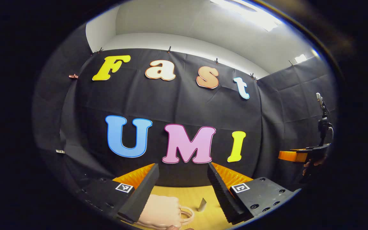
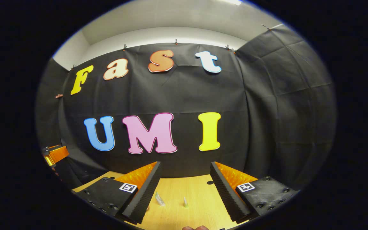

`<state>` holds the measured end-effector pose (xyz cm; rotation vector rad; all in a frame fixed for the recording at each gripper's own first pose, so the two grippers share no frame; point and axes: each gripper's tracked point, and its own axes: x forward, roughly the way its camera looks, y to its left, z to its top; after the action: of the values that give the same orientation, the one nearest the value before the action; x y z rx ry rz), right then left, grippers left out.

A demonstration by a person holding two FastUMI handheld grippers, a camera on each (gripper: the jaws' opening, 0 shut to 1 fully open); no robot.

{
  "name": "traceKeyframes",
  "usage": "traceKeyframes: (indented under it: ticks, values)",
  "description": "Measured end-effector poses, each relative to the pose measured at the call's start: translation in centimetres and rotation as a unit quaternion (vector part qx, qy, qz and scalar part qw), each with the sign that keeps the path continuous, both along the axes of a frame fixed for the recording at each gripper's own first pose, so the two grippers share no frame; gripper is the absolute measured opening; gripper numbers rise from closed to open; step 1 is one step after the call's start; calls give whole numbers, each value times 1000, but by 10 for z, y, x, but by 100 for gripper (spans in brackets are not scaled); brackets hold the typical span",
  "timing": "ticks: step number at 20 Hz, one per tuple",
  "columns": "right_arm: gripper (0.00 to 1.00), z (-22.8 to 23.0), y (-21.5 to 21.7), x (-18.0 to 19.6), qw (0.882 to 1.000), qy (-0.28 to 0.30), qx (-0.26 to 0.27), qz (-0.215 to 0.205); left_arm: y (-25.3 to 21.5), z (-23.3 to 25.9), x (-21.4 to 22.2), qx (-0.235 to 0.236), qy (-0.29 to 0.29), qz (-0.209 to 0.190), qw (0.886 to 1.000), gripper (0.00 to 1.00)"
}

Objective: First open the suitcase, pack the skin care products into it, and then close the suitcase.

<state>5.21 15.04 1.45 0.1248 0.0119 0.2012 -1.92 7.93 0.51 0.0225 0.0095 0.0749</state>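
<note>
Above the counter (image 2: 196,198) I hold both hand-held grippers (image 1: 182,191) (image 2: 184,188) gaping wide, empty; pink suitcase (image 1: 160,210) below left one awaits opening, so I'd lower first.

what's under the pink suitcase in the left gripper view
The pink suitcase rests on the light wooden table. Whatever lies directly beneath it is hidden, and the left gripper's finger covers its left side.
</note>
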Motion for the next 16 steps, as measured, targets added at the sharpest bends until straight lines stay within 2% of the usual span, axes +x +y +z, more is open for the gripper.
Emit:
traceKeyframes:
  ticks: [4,7,8,10,13,16]
  values:
    - [97,13,14,15,999,-18,-17,28,-17,-14,12,-12,13,0,1000,96]
    - [97,14,12,28,998,-26,-19,47,-44,-37,30,-5,41,-24,999,95]
    - [100,8,8,34,998,-24,-23,52,-53,-47,36,-5,49,-33,998,95]
    - [97,-3,-1,42,997,-21,-35,59,-68,-77,48,-18,79,-48,996,95]
    - [97,-25,-17,51,996,-16,-52,73,-77,-137,72,-30,152,-45,987,95]
    - [97,-45,-40,62,994,-16,-76,76,-81,-216,94,-64,259,-42,963,96]
